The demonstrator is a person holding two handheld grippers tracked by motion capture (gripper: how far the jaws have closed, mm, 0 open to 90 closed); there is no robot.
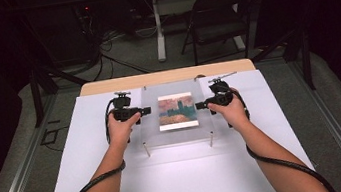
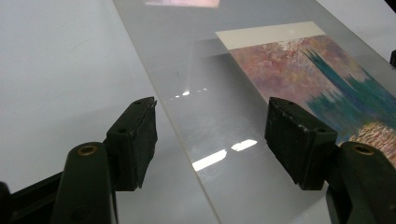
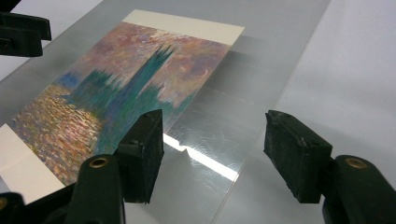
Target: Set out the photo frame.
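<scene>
A broad white sheet (image 1: 179,170) is spread over a light wooden table (image 1: 166,77), presumably to give a plain, bright background. Above its middle, a clear rectangular acrylic plate (image 1: 153,128) is raised on thin corner posts, and a small printed painting of a teal tower under a pink sky (image 1: 176,111) lies at the plate's centre, apparently under the pane so that it is kept flat. The left gripper (image 1: 146,111) is held level at the plate's left edge, the right gripper (image 1: 199,105) at its right edge, each pointing inward. In both gripper views the black jaws stand wide apart, straddling the plate's edge without pressing on it; nothing is clamped. The mirrored placement suggests that the plate is about to be grasped evenly from both sides, so that it can be lifted without tilting.
</scene>
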